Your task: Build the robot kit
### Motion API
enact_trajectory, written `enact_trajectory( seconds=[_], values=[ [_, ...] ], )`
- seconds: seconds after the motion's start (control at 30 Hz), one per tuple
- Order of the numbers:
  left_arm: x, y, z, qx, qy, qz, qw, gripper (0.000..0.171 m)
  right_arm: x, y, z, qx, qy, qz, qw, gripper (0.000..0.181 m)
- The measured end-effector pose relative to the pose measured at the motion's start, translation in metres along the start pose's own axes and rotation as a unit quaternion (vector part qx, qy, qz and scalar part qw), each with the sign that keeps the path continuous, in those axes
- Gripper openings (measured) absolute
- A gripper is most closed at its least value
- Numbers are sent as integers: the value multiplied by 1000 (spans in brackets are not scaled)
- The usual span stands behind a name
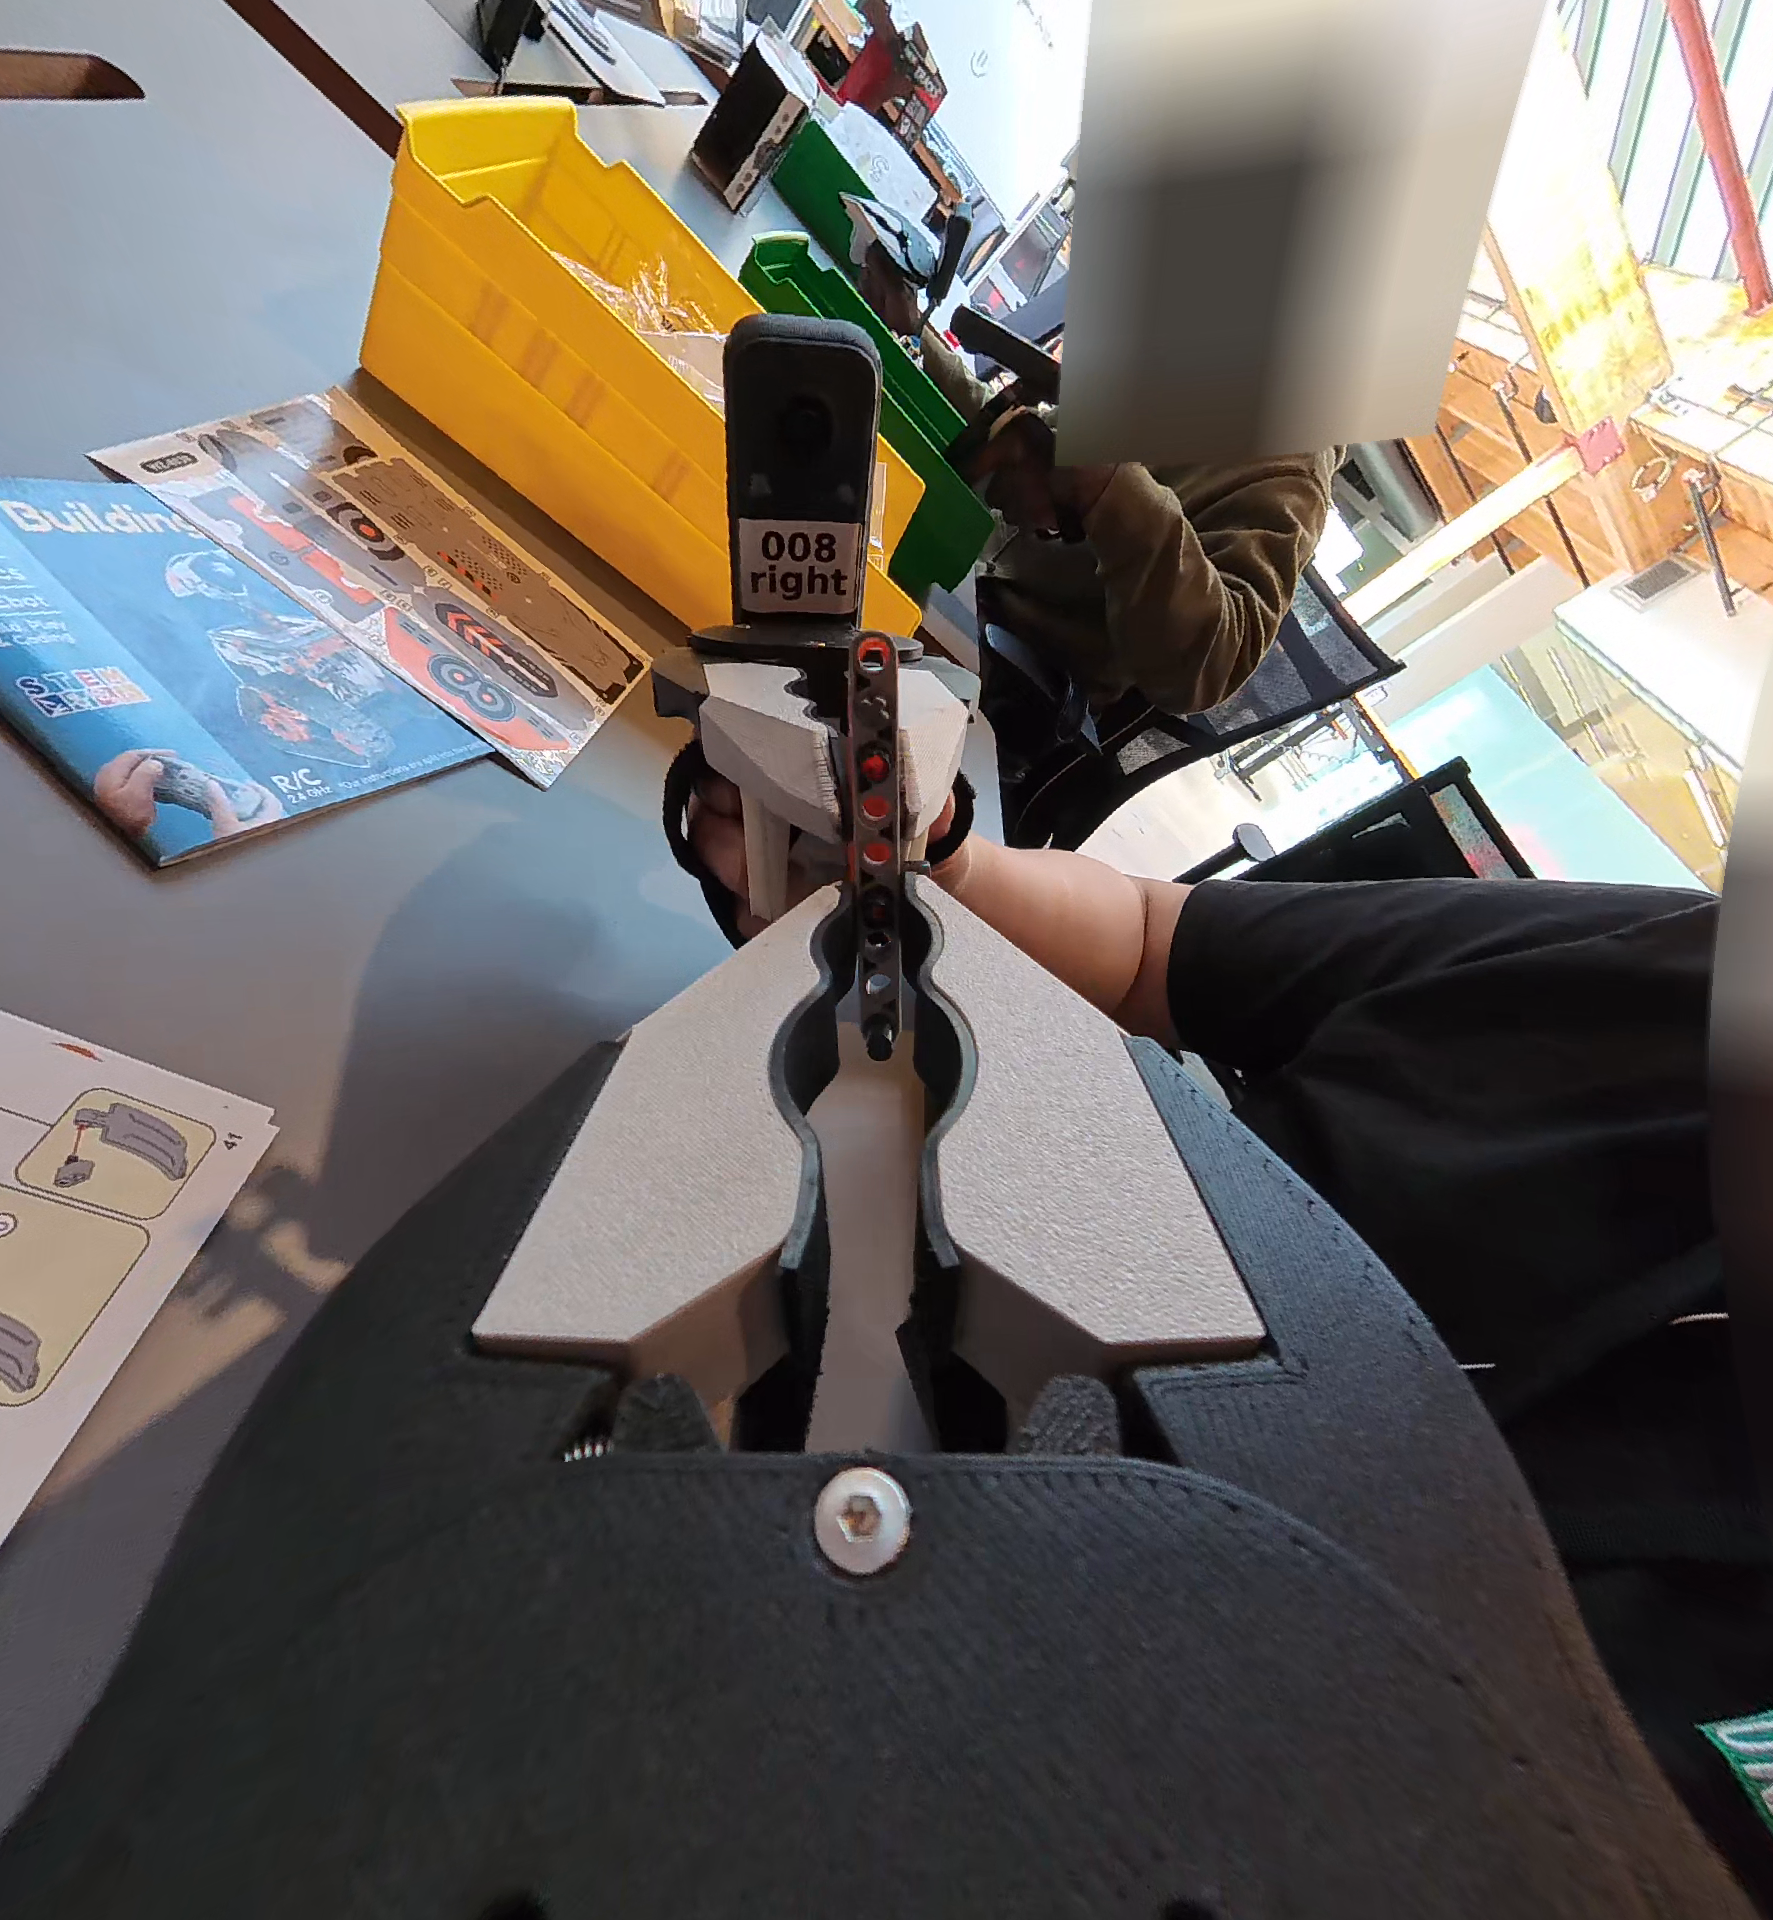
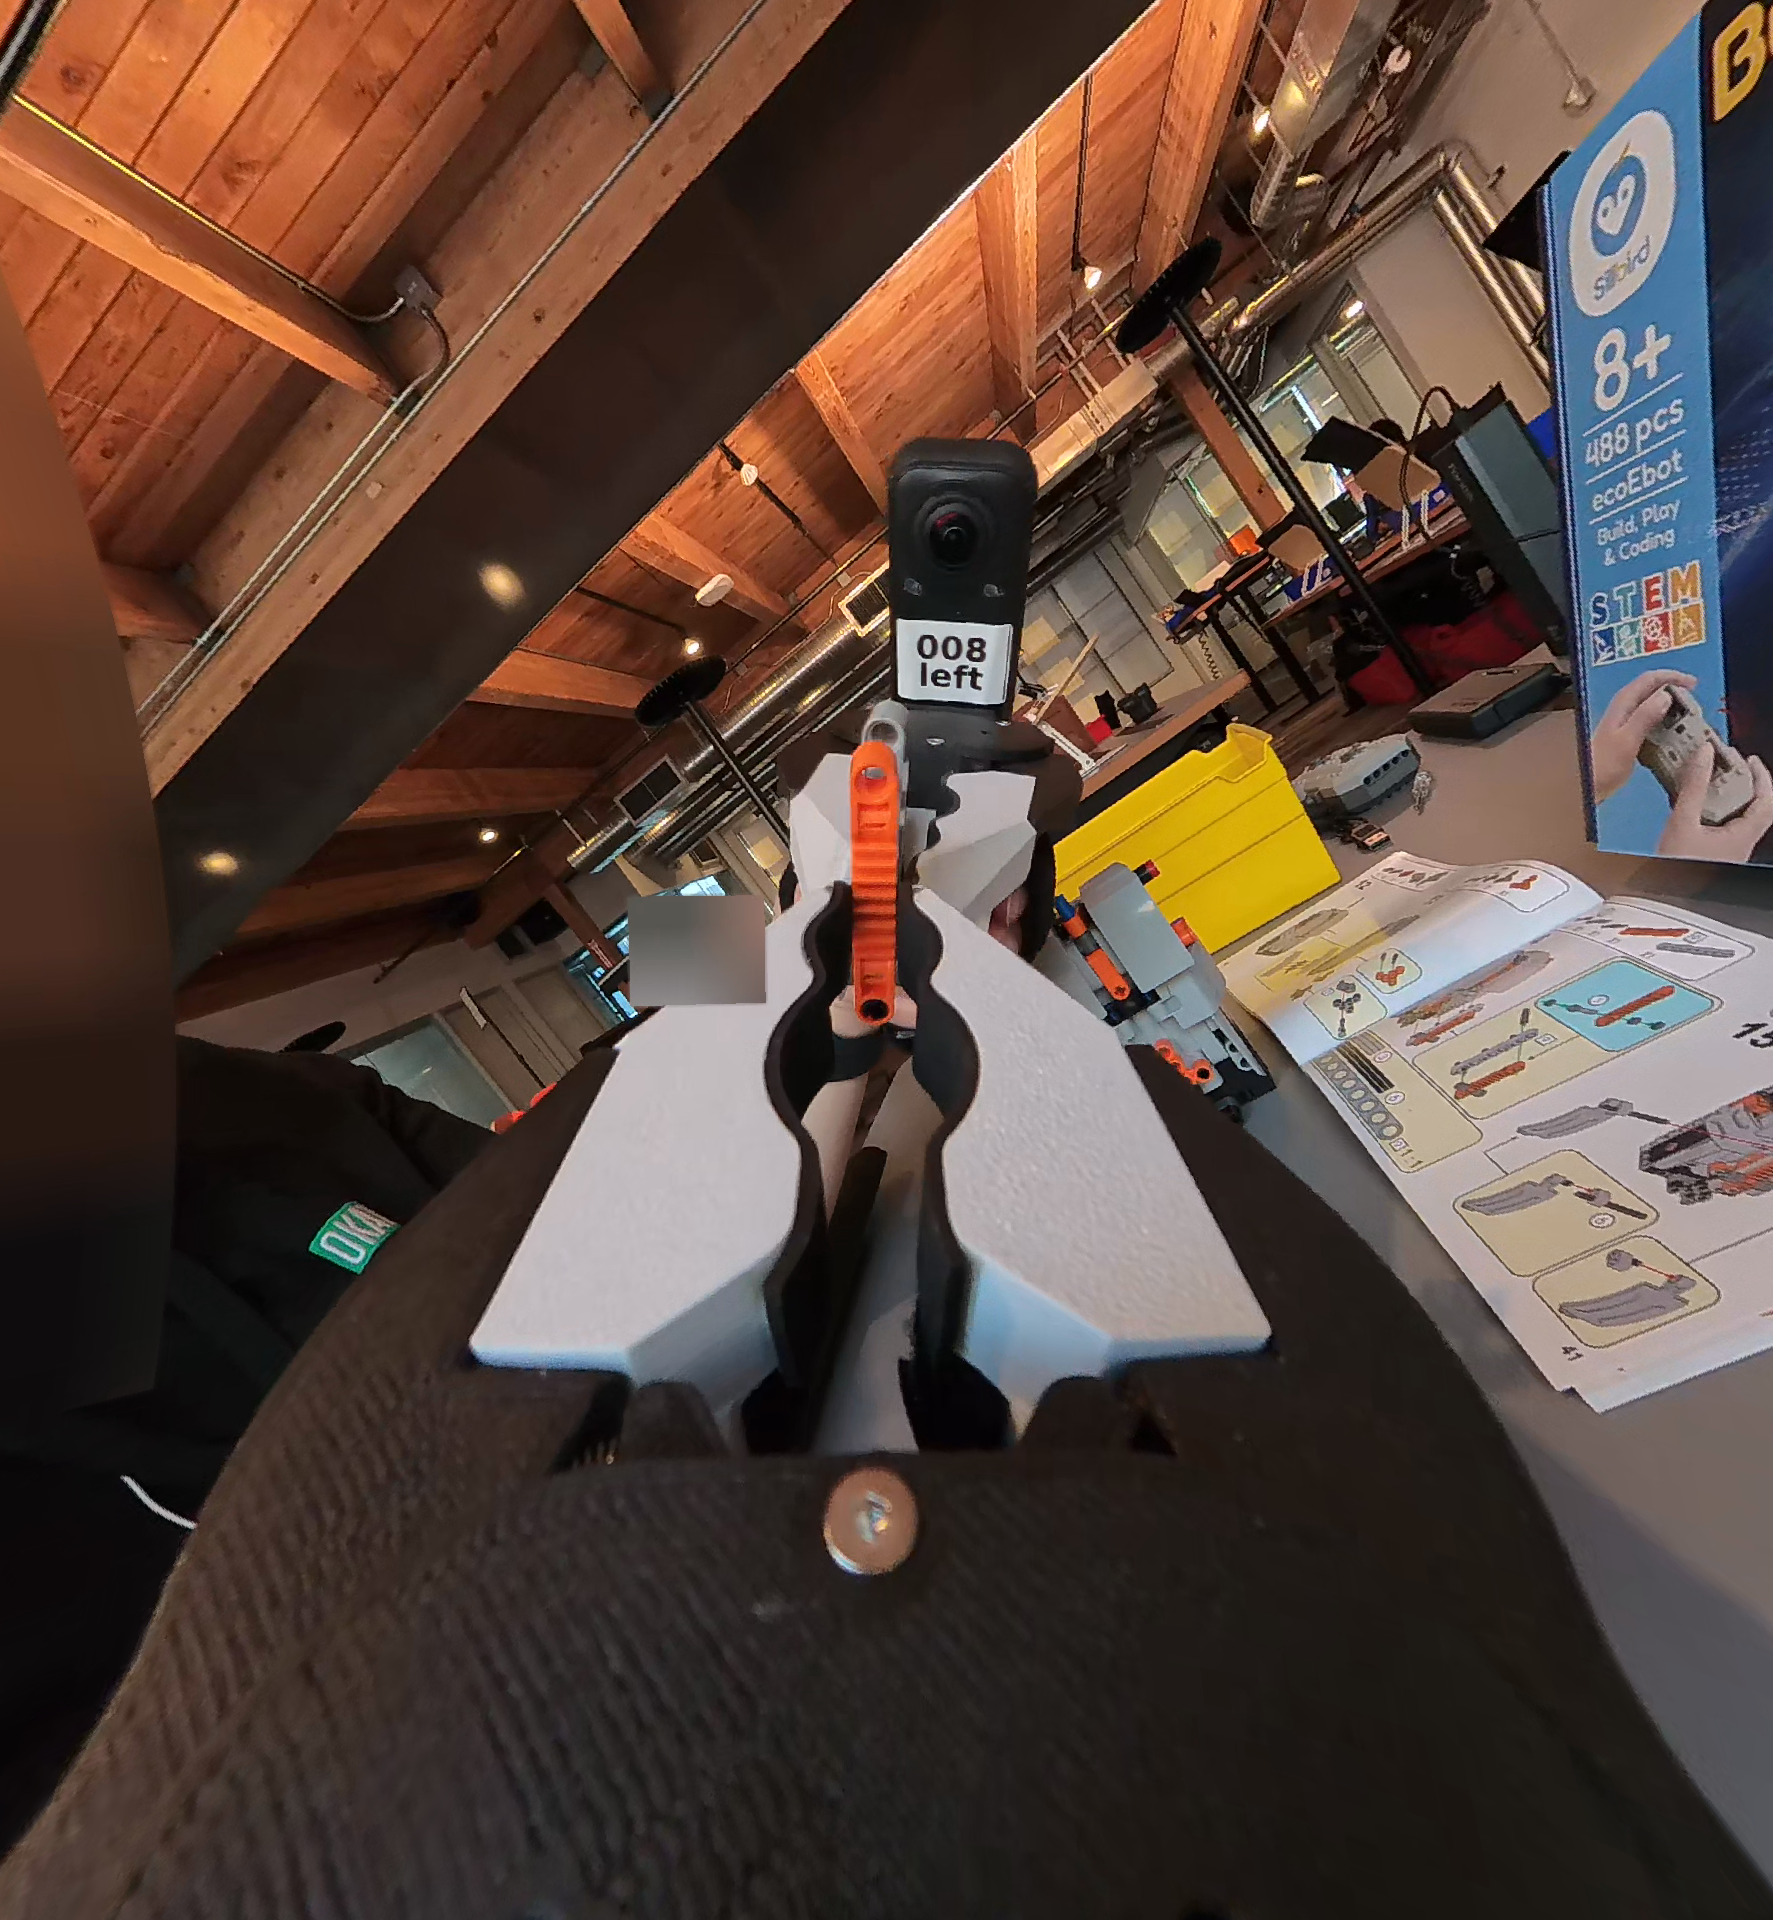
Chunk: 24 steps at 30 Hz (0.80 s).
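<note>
Grey tabletop [image 1: 238, 935] under timber ceiling beams [image 2: 238, 156] carries your yellow bin [image 1: 549, 343] and booklets; left gripper [image 1: 877, 914] and right gripper [image 2: 874, 935] both clench one beam assembly [image 1: 877, 790].

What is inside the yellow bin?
In the yellow bin, only crinkled clear plastic shows near the far end; the bin's near wall hides its floor and anything else inside.

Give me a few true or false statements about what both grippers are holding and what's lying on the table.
1. The left gripper is shut on a grey holed beam. True.
2. The right gripper is open and empty. False: it is shut on an orange toothed bar.
3. A yellow bin sits on the table. True.
4. The instruction booklet is closed. False: it lies open.
</note>
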<state>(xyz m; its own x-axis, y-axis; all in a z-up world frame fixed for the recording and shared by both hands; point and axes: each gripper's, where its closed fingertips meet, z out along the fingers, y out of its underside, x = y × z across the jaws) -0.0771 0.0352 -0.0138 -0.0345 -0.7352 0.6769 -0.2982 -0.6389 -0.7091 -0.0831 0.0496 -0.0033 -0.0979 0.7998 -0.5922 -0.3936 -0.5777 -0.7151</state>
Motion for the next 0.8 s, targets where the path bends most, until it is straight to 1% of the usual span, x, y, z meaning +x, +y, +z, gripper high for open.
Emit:
enact_trajectory(
  seconds=[0.3, 0.47, 0.7, 0.8],
  values=[
    [-2, 7, 5, -22, -1, 2, 1000, 5, 1, 3, 2, -3, -3, 13, 1000, 6],
    [-1, 6, 6, -15, 18, -9, 1000, 5, 2, 2, 1, 1, -3, 31, 1000, 6],
    [-9, 18, 9, -49, 10, -22, 998, 5, 9, 15, 3, -38, 17, 39, 998, 6],
    [-12, 27, 11, -74, 2, -23, 997, 5, 11, 23, 3, -68, 16, 45, 997, 6]
  ],
)
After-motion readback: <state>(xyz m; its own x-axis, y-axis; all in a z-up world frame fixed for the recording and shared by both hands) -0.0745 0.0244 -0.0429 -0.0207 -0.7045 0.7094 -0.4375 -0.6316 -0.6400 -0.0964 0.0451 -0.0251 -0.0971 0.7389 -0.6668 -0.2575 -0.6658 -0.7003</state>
